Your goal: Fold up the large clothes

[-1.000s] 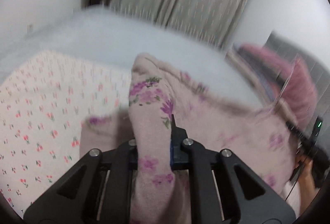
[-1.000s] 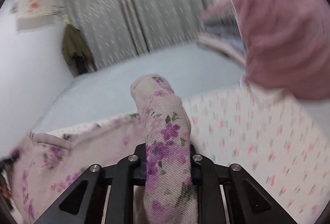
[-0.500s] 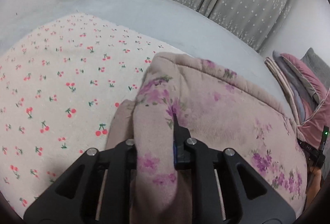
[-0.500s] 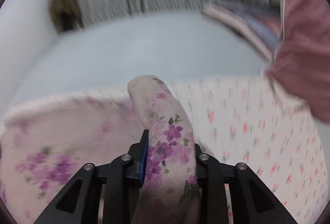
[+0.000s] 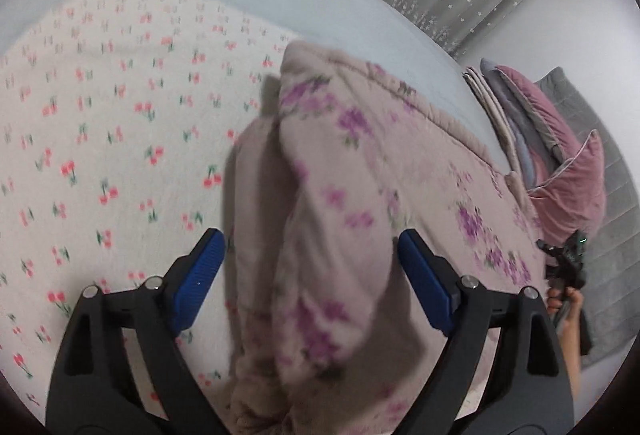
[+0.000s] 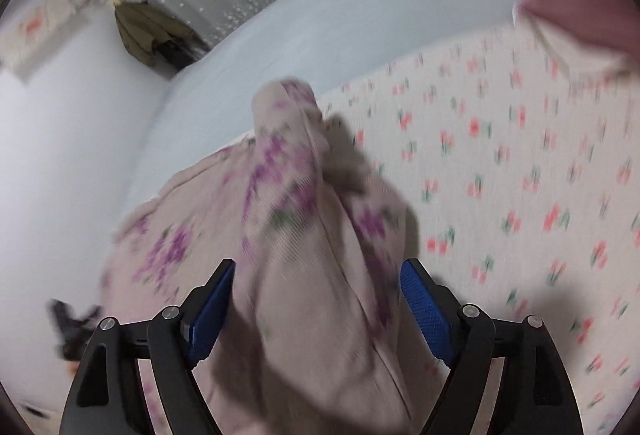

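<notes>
Now both tools gape wide: left tool [image 5: 310,275], right tool [image 6: 318,305]. Floral garment [image 5: 360,195] lies between the pads, folded on the cherry-print sheet [image 5: 100,115]. I'd draw back straight, avoiding snagging the fold.

left tool [image 5: 310,267] spread around floral garment [image 5: 360,195].

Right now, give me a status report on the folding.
Left hand-held gripper open, right hand-held gripper open. Floral garment bunched between both, lying on cherry-print sheet. Nothing in the way.

Soft matt ribbed cloth garment [image 5: 340,203]
</notes>
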